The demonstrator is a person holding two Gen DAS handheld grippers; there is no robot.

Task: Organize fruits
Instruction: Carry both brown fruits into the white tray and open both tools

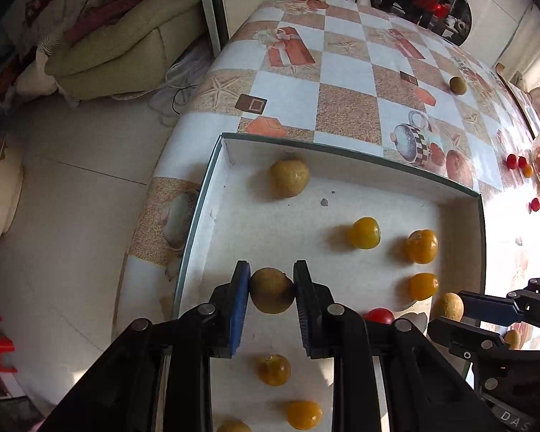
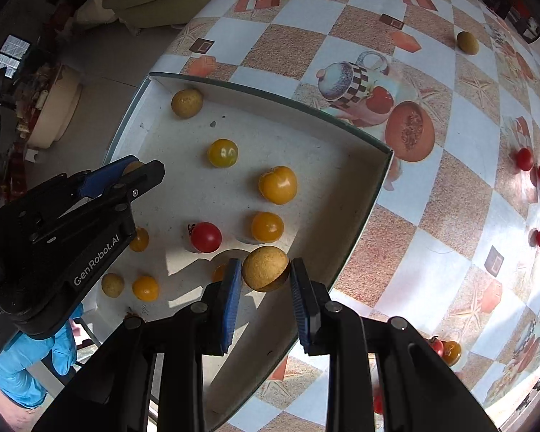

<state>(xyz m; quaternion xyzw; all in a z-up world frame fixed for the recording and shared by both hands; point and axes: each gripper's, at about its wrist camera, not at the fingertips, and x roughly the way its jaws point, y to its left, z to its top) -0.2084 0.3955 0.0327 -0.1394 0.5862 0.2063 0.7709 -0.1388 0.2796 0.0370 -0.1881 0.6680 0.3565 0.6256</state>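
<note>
Over the checkered table's white tray [image 1: 460,194], both grippers' jaws clench one tan fruit each: left gripper [image 1: 271,289], right gripper [image 2: 266,270].

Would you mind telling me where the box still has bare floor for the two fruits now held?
Free: the box floor between the brown fruit in the far corner, the far wall and the yellow tomatoes. Also along its left wall. Crowded: the near part around the red tomato, under both grippers.
</note>
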